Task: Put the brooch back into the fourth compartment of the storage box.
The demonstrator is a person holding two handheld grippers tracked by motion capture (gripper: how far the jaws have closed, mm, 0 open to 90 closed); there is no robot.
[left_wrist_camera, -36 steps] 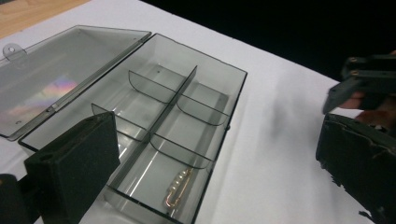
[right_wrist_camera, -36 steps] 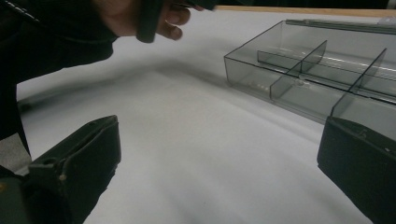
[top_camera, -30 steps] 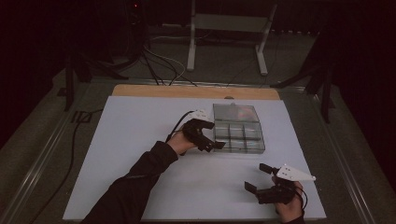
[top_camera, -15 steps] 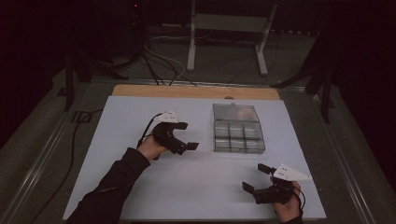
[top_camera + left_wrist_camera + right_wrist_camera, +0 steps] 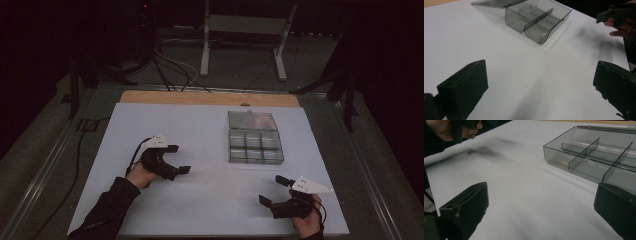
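Note:
A clear smoky plastic organiser box (image 5: 254, 141) with several compartments lies on the white table sheet (image 5: 210, 125), its lid open toward the back. It also appears in the left gripper view (image 5: 537, 20) and the right gripper view (image 5: 596, 157). My left gripper (image 5: 178, 159) is open at the table's left-centre, well left of the box, jaws wide apart with nothing between them (image 5: 541, 85). My right gripper (image 5: 274, 190) is open near the front right edge, below the box, also empty (image 5: 541, 207). A small pale item sits in one compartment (image 5: 542, 35).
A wooden strip (image 5: 210, 98) runs along the table's back edge. Behind it stand a metal stand (image 5: 245, 30) and cables (image 5: 170, 65) on the floor. In the left gripper view the other hand (image 5: 620, 22) with its gripper is at top right.
My left gripper has drawn back from the box's left side to the left and toward the front, staying open. The right gripper has barely moved.

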